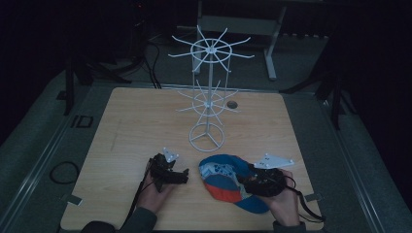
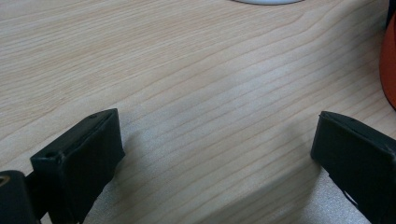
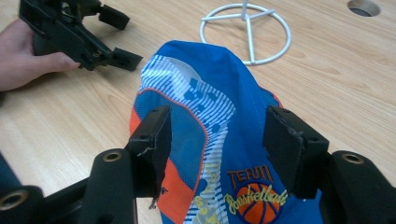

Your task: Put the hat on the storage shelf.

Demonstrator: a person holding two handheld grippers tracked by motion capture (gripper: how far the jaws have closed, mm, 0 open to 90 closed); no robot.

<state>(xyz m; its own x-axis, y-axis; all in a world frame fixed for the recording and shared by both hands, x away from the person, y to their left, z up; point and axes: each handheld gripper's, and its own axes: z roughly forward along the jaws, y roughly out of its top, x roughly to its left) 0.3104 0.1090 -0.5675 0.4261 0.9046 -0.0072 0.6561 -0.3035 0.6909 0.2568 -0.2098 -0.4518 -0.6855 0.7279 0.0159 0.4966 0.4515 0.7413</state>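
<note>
Cap [image 1: 224, 178]: I see a blue baseball cap with orange panels and a white striped section, lying on the near right part of the table [image 1: 136, 121], just in front of the rack's base ring.
Cap writing: in my right gripper view the cap [image 3: 205, 140] carries yellow lettering over an orange basketball; the upper word looks like "TEFUN" and the lower like "Basketball", though I cannot read either for certain.
Right hand-held gripper [image 1: 253, 180]: I hold it at the cap's near right side. Its jaws are spread apart, one on each side of the cap's crown in the right gripper view [image 3: 217, 140], with nothing pinched between them. I cannot tell whether they touch the fabric.
Left hand-held gripper [image 1: 182, 175]: it sits low on the table just left of the cap, pointing right toward it. In the left gripper view [image 2: 215, 154] its jaws stand wide apart over bare wood, holding nothing, with an orange edge of the cap [image 2: 388, 60] at the far right.
Left hand [image 1: 156, 191]: wrapped around the gripper's body near the table's near edge.
Display rack [image 1: 209, 82]: a white wire stand with two tiers of radiating arms, upright at the table's middle, beyond the cap.
Rack base [image 3: 246, 32]: a white ring with three spokes, flat on the wood, apart from the cap.
Cable hole [image 1: 232, 104]: a round opening in the table, right of the rack's pole.
</note>
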